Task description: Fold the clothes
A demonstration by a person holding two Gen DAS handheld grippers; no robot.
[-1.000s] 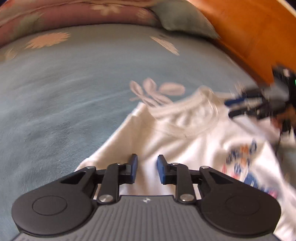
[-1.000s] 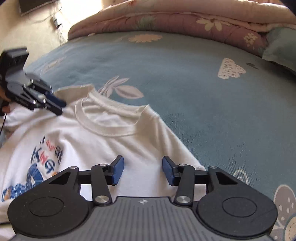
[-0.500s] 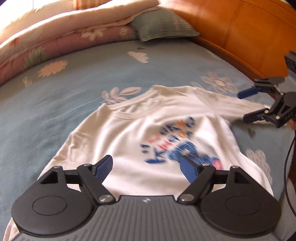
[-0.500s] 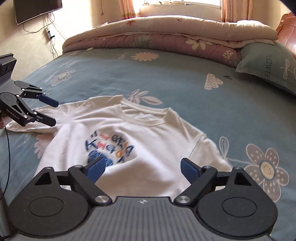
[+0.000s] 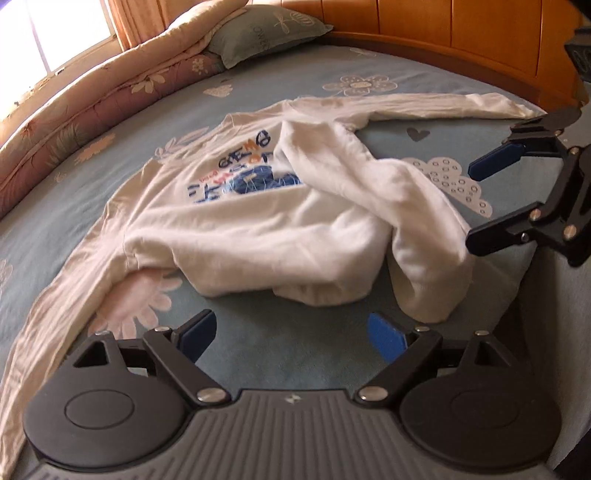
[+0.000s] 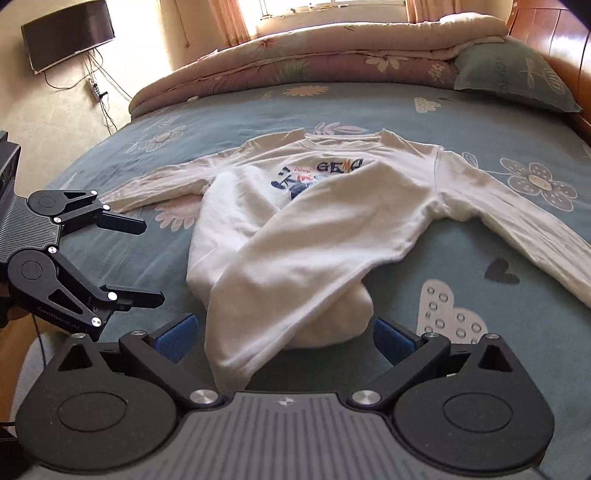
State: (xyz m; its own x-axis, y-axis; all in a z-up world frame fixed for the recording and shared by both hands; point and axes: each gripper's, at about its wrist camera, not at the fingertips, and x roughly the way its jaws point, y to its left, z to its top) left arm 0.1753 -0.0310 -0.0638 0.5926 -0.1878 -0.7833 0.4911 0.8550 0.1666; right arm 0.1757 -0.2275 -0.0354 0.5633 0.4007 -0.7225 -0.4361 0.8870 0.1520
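Since 0.5 s ago both grippers are sitting farther back; the white sweatshirt [image 6: 317, 236], flat then, is lying rumpled mid-bed, hem flipped up over its print. Left gripper [image 5: 291, 334] and right gripper [image 6: 286, 338] are gaping wide, holding nothing. Blue bedsheet [image 5: 295, 354] is lying bare along the near hem.

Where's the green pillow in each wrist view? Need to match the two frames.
Left wrist: green pillow at top centre, against the wooden headboard, right of the rolled quilt.
Right wrist: pillow at top right, right of the quilt.
Shared landmark: the print on the white sweatshirt, mid-frame in both.
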